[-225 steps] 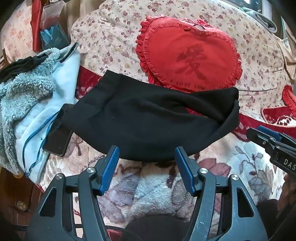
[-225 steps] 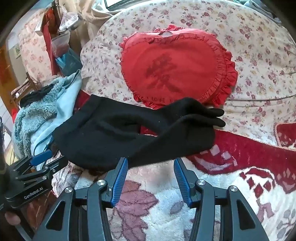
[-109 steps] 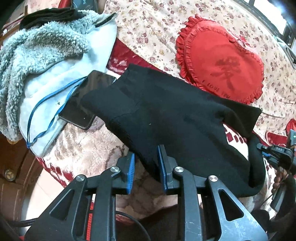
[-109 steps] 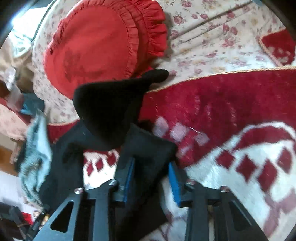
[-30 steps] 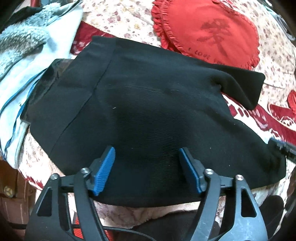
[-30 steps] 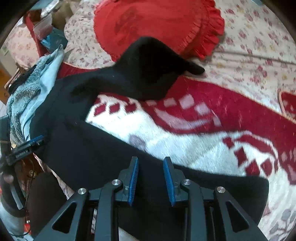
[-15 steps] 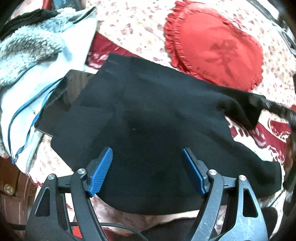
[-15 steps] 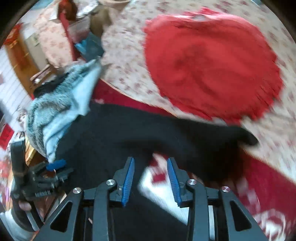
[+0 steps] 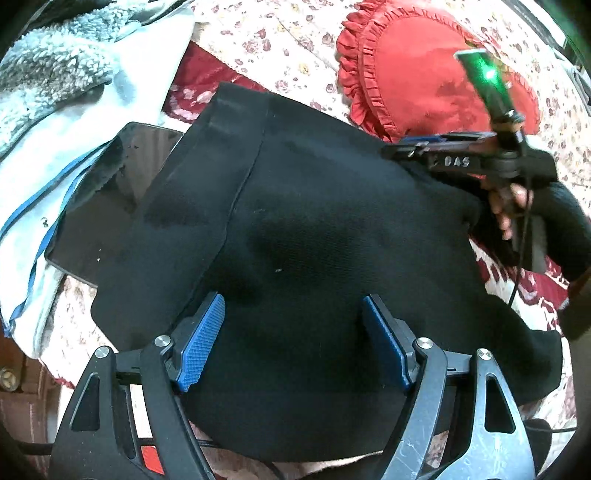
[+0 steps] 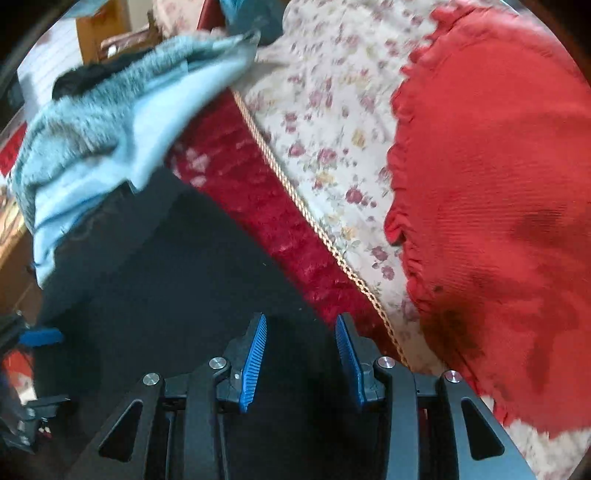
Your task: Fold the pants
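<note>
Floral bedspread (image 9: 280,33) | black pants (image 9: 314,240) spread | left claw (image 9: 291,339), right claw (image 10: 301,354) apart, empty

The pants (image 9: 314,229) are seen as plain black, the heart pillow (image 10: 498,206) as red and frilled, the sheet (image 10: 332,122) as cream with small roses.

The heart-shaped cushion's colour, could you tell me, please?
Red, with a ruffled edge; left wrist view.

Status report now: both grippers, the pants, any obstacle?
Left gripper open above black pants. Right gripper open, jaws just widened, nothing held. Phone partly under pants' edge.
</note>
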Action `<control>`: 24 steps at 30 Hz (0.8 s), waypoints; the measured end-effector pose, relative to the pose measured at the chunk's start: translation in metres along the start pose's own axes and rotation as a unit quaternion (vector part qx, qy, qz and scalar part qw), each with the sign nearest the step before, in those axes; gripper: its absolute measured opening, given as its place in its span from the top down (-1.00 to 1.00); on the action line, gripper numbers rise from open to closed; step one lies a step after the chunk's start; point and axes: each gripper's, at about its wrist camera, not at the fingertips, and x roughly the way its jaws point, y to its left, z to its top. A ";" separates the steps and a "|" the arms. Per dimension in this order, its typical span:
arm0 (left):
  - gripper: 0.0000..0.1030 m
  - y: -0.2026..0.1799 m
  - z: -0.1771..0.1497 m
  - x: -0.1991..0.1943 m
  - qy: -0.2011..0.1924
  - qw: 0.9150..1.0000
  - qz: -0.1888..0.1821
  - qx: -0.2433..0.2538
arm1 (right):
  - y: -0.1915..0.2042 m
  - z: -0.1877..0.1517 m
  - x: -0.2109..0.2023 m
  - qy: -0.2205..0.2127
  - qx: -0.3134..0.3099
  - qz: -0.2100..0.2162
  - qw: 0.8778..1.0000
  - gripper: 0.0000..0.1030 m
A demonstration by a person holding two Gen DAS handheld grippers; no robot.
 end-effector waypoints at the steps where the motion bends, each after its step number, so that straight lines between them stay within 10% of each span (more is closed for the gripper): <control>1: -0.50 0.001 0.001 0.001 0.000 1.000 -0.002 -0.002 | -0.002 -0.001 0.003 0.000 -0.005 0.008 1.000 0.18; 8: -0.50 0.002 0.002 0.005 -0.005 1.000 -0.001 -0.001 | -0.017 0.004 0.024 0.014 0.032 0.076 0.996 0.08; 13: -0.50 0.007 0.003 0.000 -0.004 1.000 -0.008 -0.011 | 0.007 0.001 0.011 -0.007 -0.011 0.048 0.999 0.79; 24: -0.50 0.052 -0.014 -0.070 -0.061 0.995 -0.006 -0.083 | 0.083 -0.048 -0.117 -0.095 -0.013 0.029 0.995 0.90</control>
